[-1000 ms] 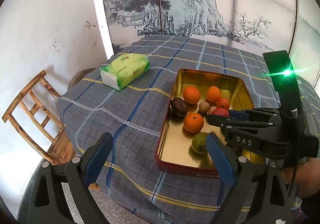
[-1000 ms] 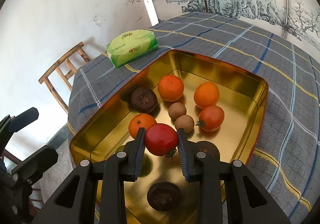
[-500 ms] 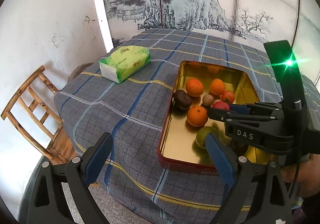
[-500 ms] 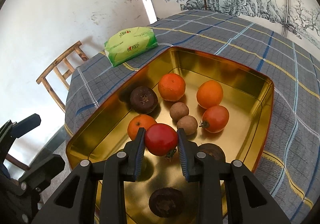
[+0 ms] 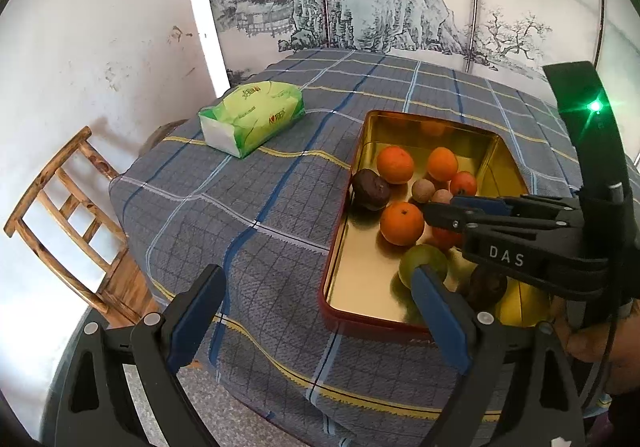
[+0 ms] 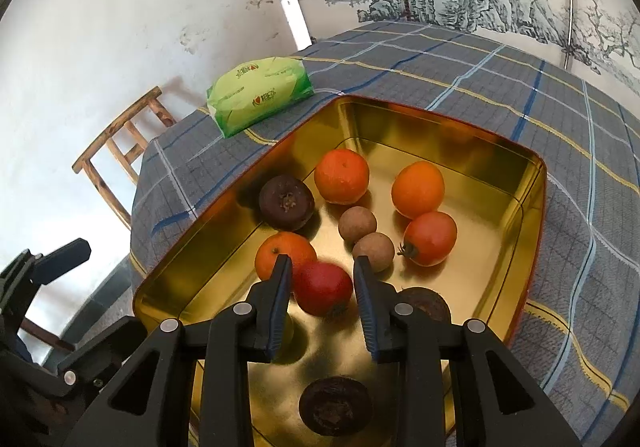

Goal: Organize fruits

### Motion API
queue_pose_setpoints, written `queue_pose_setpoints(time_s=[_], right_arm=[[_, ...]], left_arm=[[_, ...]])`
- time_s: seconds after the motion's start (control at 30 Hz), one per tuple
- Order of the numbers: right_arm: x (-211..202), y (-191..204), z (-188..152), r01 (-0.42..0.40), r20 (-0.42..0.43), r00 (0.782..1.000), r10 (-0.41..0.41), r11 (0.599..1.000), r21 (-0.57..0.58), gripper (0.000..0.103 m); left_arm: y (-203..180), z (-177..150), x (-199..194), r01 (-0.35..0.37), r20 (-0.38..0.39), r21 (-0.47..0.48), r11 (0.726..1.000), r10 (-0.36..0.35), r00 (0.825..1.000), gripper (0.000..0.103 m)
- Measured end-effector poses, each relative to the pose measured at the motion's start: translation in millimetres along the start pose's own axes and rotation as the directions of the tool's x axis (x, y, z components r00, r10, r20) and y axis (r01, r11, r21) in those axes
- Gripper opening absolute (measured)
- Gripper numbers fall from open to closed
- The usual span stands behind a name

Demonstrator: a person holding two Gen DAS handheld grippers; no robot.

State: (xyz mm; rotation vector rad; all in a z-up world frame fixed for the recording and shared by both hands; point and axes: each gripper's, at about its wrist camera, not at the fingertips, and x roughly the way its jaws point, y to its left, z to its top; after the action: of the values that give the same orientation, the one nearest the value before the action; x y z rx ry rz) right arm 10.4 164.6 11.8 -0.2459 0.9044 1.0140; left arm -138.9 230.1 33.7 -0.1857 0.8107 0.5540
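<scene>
Tissue pack [image 5: 253, 118] beside tin [image 5: 362, 135] (apart)

One gold-lined rectangular metal tin [image 6: 532, 207] holds three round orange citrus fruits [image 6: 341, 176], two red tomatoes [image 6: 430, 238], two small tan round longans [image 6: 357, 224], three dark brown wrinkled round fruits [image 6: 286, 202] and one green round fruit [image 5: 424, 265]. One green tissue pack [image 6: 260, 95].

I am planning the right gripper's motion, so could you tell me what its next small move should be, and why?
Probably lift the right gripper up and back out of the gold tin. Its jaws stand wider than the red tomato between them, with a gap on the right side, so nothing is clamped. The tomato sits low in the tin beside an orange.
</scene>
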Motion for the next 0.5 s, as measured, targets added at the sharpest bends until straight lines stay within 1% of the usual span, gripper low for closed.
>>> queue_pose_setpoints(time_s=[0.2, 0.3, 0.37, 0.4, 0.43, 0.5], right_arm=[[-9.9, 0.6, 0.2, -0.001, 0.023, 1.000, 0.001, 1.000, 0.009, 0.034], [-27.7, 6.8, -2.5, 0.025, 0.068, 0.997, -0.025, 1.000, -0.006, 0.034], [-44.5, 12.0, -7.6, 0.043, 0.113, 0.993, -0.041, 0.999, -0.014, 0.039], [-53.9, 14.7, -10.8, 0.057, 0.140, 0.989, -0.054, 0.998, -0.016, 0.045], [-69.2, 19.3, -16.7, 0.082, 0.186, 0.980, -0.076, 0.996, -0.025, 0.052], [-89.4, 27.0, -24.9, 0.117, 0.248, 0.963, -0.104, 0.992, -0.041, 0.060]], left_arm=[[2.3, 0.4, -3.3, -0.002, -0.008, -0.018, 1.000, 0.002, 1.000, 0.092], [3.7, 0.1, -9.4, -0.005, -0.006, -0.027, 1.000, 0.005, 1.000, 0.092], [4.4, 0.2, -17.1, -0.009, 0.006, -0.036, 0.999, 0.009, 1.000, 0.092], [4.6, 0.2, -20.6, -0.012, 0.014, -0.042, 0.999, 0.012, 1.000, 0.092], [5.2, -0.1, -25.9, -0.012, 0.026, -0.051, 0.999, 0.013, 1.000, 0.092], [5.6, 0.1, -40.0, -0.010, 0.053, -0.065, 0.998, 0.013, 0.999, 0.092]])
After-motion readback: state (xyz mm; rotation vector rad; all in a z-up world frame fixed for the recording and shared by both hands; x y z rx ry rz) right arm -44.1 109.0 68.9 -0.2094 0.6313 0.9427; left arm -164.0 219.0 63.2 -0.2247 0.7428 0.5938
